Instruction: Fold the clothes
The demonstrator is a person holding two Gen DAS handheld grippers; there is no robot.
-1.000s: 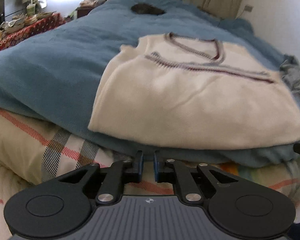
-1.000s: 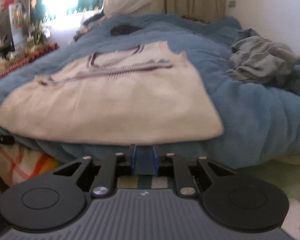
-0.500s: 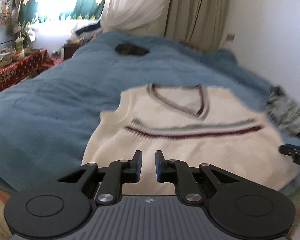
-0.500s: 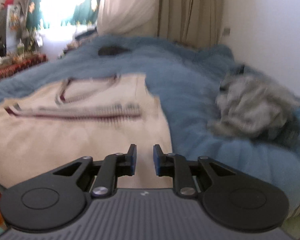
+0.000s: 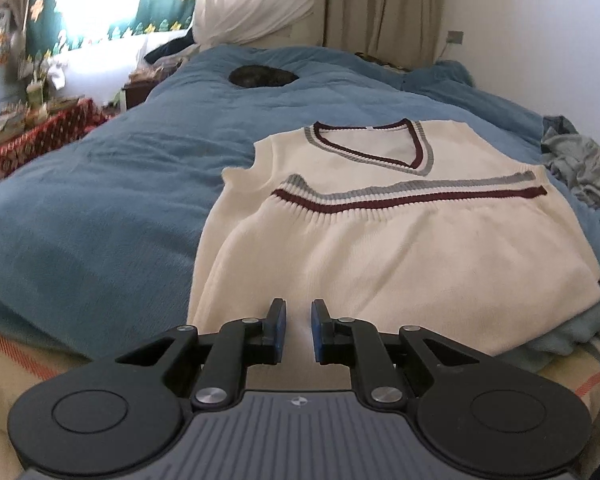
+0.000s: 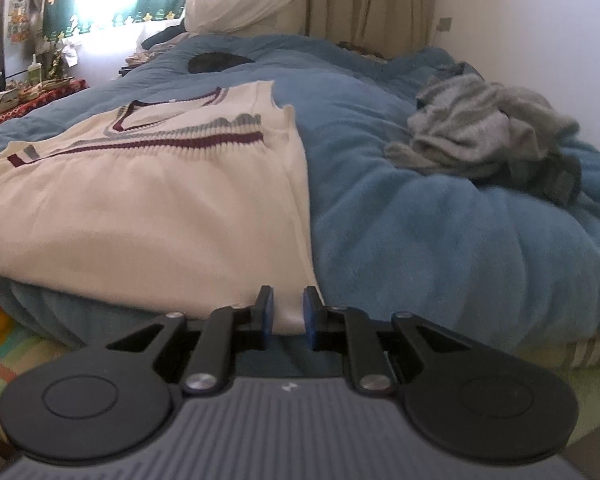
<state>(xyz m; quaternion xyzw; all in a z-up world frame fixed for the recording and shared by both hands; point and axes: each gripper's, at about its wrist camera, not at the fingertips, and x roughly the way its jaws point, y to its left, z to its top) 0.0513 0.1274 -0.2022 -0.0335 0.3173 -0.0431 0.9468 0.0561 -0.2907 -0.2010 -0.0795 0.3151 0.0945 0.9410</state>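
- Cream knit vest point(image 5: 400, 248) with maroon and grey stripes lies on a blue blanket point(image 5: 100, 208), already doubled over: its striped bottom hem rests just below the V-neck.
- Left tongs point(image 5: 299, 330) sit at the vest's near fold, toward its left corner. The jaws stand narrowly apart with cream fabric showing between them; nothing is pinched.
- Right tongs point(image 6: 287, 312) sit at the vest's near right corner. Their jaws stand narrowly apart too, and the corner of the fold lies in the gap, not squeezed.
- Ahead and to the right of the right tongs, well apart from the vest, a crumpled grey garment point(image 6: 484, 132) lies in a heap.
- Judgement: this scene fits either a release just after laying a fold or a reach for the near edge to fold again; the pictures do not settle which.
- If gripping follows, both tongs should take all layers at matching points on each corner, so the edge lifts level.
- Knit stretches and sags, so an uneven pull would likely skew the stripes.
- Soft bedding gives under pressure; pressing down may catch blanket along with vest.
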